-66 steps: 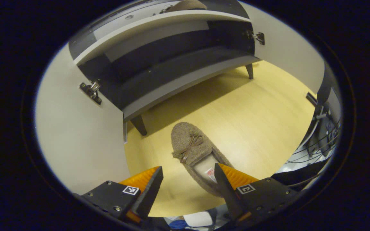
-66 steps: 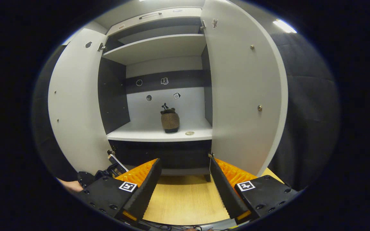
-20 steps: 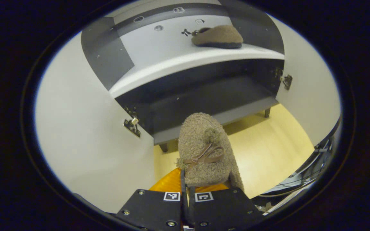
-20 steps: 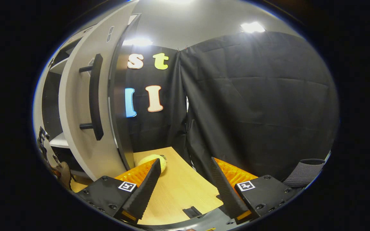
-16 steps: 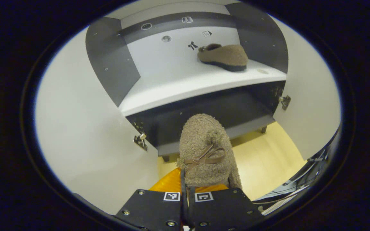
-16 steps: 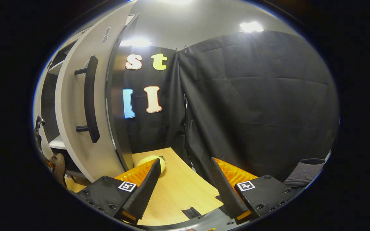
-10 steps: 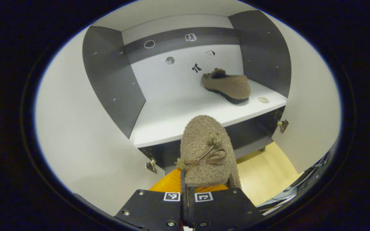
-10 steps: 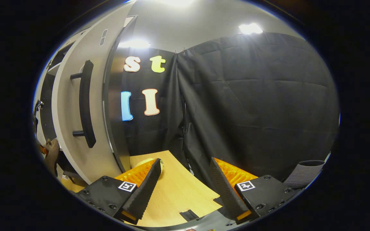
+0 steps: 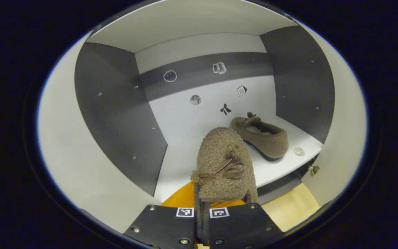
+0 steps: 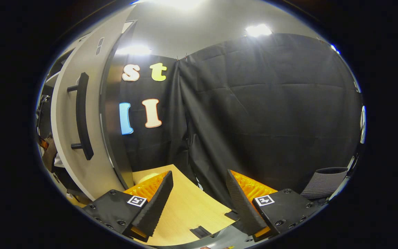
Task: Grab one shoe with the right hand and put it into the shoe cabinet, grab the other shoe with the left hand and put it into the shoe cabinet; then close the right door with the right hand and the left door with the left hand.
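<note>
Pale wood floor (image 10: 185, 211) meets black cloth wall (image 10: 271, 114).

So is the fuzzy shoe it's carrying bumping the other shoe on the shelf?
Apart. In the left gripper view, the carried shoe, pinched in the left gripper, is nearer the camera, and a strip of white shelf separates it from the shelved shoe.

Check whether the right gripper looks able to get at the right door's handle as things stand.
Probably yes. The right gripper is open and holds nothing, and the door handle faces it on the open right door, off to its left. Nothing shows between them; it would need to turn that way.
</note>
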{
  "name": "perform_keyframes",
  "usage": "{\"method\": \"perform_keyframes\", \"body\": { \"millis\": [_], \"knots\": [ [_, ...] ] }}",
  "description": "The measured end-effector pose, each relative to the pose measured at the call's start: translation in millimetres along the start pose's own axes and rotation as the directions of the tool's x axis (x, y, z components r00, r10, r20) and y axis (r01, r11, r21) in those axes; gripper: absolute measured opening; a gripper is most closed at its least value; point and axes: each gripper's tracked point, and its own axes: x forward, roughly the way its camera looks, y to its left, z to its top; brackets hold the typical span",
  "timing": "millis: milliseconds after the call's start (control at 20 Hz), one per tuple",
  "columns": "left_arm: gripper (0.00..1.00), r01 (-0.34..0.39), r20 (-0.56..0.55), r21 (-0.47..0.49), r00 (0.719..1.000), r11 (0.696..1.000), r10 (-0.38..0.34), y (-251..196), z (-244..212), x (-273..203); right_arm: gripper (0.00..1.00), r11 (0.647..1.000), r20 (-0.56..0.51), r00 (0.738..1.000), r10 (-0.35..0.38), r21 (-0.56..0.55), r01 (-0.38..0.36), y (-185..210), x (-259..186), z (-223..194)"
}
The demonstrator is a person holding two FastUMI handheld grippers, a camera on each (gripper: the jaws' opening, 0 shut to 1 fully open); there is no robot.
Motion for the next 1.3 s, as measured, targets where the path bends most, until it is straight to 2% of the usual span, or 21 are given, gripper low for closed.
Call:
{"method": "perform_keyframes", "body": {
  "millis": [50, 100, 200, 300, 350, 400, 450, 500, 600, 650, 700, 800, 850, 900, 950, 1100, 1150, 1250, 1300],
  "knots": [
    [0.01, -0.006, 0.011, 0.007, 1.000, 1.000, 0.006, 2.9, 8.5, 11.1, 0.94, 1.000, 0.001, 1.000, -0.010, 0.006, 0.010, -3.2, -1.6, 0.9],
    [0.01, -0.014, 0.031, 0.014, 0.999, 1.000, 0.013, 5.3, 17.2, 21.7, 0.98, 1.000, 0.002, 1.000, -0.021, 0.011, 0.021, -6.4, -3.7, 0.5],
    [0.01, -0.027, 0.066, 0.016, 0.997, 1.000, 0.026, 8.6, 31.3, 45.0, 0.98, 0.999, 0.005, 0.999, -0.046, 0.025, 0.046, -12.3, -5.5, 0.8],
    [0.01, -0.040, 0.074, 0.013, 0.997, 0.999, 0.039, 11.7, 38.9, 64.9, 0.92, 0.997, 0.003, 0.998, -0.066, 0.041, 0.066, -17.5, -10.2, -0.2],
    [0.01, -0.045, 0.074, 0.014, 0.996, 0.999, 0.044, 12.9, 42.1, 75.4, 0.92, 0.996, 0.006, 0.997, -0.074, 0.047, 0.073, -19.0, -11.8, -0.1],
    [0.01, -0.052, 0.079, 0.016, 0.996, 0.999, 0.050, 14.8, 45.3, 84.5, 0.96, 0.996, 0.007, 0.997, -0.078, 0.047, 0.077, -20.9, -14.9, 0.6],
    [0.01, -0.060, 0.088, 0.021, 0.994, 0.998, 0.058, 16.9, 48.7, 94.2, 0.92, 0.996, 0.005, 0.997, -0.083, 0.043, 0.083, -21.6, -16.8, -2.1],
    [0.01, -0.071, 0.097, 0.028, 0.993, 0.997, 0.068, 18.9, 51.4, 103.8, 0.96, 0.995, 0.001, 0.996, -0.089, 0.038, 0.088, -22.2, -17.2, -3.7],
    [0.01, -0.087, 0.087, 0.035, 0.993, 0.996, 0.083, 22.0, 51.6, 121.3, 0.96, 0.996, -0.010, 0.996, -0.086, 0.034, 0.086, -20.2, -19.7, -6.3],
    [0.01, -0.084, 0.078, 0.037, 0.994, 0.996, 0.081, 20.3, 50.8, 130.1, 0.92, 0.996, -0.010, 0.996, -0.085, 0.031, 0.086, -19.2, -20.7, -7.0],
    [0.01, -0.082, 0.062, 0.038, 0.995, 0.996, 0.080, 19.5, 48.0, 136.1, 0.97, 0.996, -0.008, 0.996, -0.088, 0.027, 0.088, -18.9, -21.1, -6.4],
    [0.01, -0.081, 0.050, 0.043, 0.996, 0.996, 0.079, 17.0, 45.6, 143.4, 0.96, 0.996, -0.006, 0.996, -0.091, 0.019, 0.092, -19.1, -22.2, -6.6],
    [0.07, -0.081, 0.050, 0.045, 0.996, 0.996, 0.079, 16.6, 45.2, 146.3, 0.96, 0.996, -0.006, 0.996, -0.091, 0.019, 0.091, -18.1, -21.9, -7.2],
    [0.02, -0.072, 0.054, 0.040, 0.996, 0.997, 0.070, 13.7, 45.6, 147.6, 0.96, 0.996, -0.008, 0.996, -0.087, 0.022, 0.087, -16.8, -22.0, -7.4],
    [0.09, -0.064, 0.054, 0.040, 0.997, 0.997, 0.062, 13.0, 45.7, 148.2, 0.92, 0.996, -0.011, 0.997, -0.082, 0.025, 0.082, -17.2, -22.2, -8.2],
    [0.44, -0.050, 0.035, 0.065, 0.998, 0.997, 0.048, 10.6, 35.0, 142.2, 0.96, 0.997, -0.014, 0.997, -0.072, 0.025, 0.072, -16.4, -21.2, -8.8],
    [0.61, -0.075, 0.056, 0.084, 0.996, 0.994, 0.070, 19.8, 35.5, 136.9, 0.96, 0.997, -0.014, 0.998, -0.067, 0.026, 0.067, -14.6, -21.6, -8.3],
    [0.96, -0.055, 0.078, 0.081, 0.996, 0.995, 0.049, 19.6, 39.5, 121.8, 0.96, 0.998, -0.010, 0.999, -0.053, 0.026, 0.054, -11.0, -20.0, -6.5],
    [0.89, -0.046, 0.090, 0.069, 0.995, 0.997, 0.039, 19.4, 41.2, 112.6, 0.97, 0.999, -0.007, 0.999, -0.044, 0.025, 0.044, -9.1, -18.8, -4.5]
  ]
}}
